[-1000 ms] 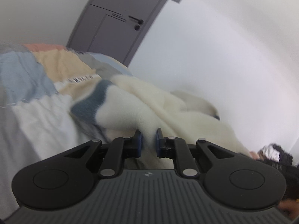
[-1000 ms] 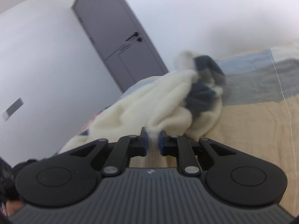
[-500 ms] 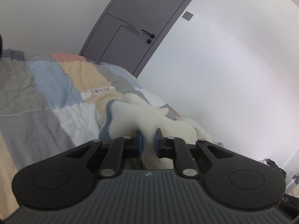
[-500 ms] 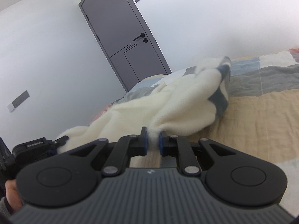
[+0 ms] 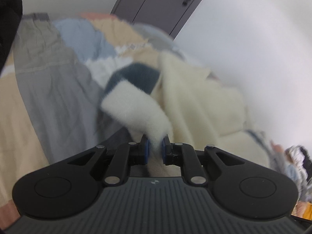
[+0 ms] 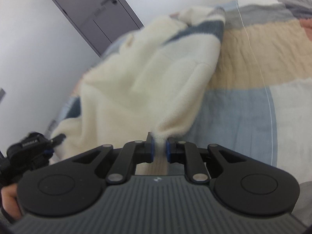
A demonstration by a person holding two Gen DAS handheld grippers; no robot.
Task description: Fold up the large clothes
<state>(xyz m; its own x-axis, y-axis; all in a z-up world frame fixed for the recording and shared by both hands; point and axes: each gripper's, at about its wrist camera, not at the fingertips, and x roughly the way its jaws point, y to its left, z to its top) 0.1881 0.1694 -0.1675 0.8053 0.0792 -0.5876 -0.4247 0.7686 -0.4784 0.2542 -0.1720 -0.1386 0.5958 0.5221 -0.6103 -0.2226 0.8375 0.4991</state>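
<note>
In the left wrist view the left gripper [image 5: 155, 146] sits at lower centre, its blue-padded fingers [image 5: 146, 148] clenched on a white fleecy corner of the cream sweater [image 5: 197, 105]. In the right wrist view the right gripper [image 6: 160, 146] is likewise at lower centre, fingers [image 6: 151, 148] pinched on a tuft at the garment's near edge.

The sweater lies on the bed, over a patchwork quilt [image 6: 253, 62] of tan, blue, grey and white panels. In the right view the quilt fills the whole right half of the frame bare, giving open room on that side. In the left view bare quilt [image 5: 48, 89] spreads across the left half. The bed's edge runs along the white wall [image 5: 253, 48] on the right of that frame, and the sweater reaches close to it. A grey door [image 6: 89, 11] stands in the upper left of the right view.

Seen from the right gripper, the sweater's long axis runs from the pinched edge at lower centre up toward the upper right, where a dark blue band [image 6: 198, 27] crosses it near the far end. In the left view the blue band [image 5: 136, 78] lies just beyond the held corner. In the lower left of the right view the other gripper's black body and part of a hand [image 6: 8, 198] show. Both frames are blurred.
</note>
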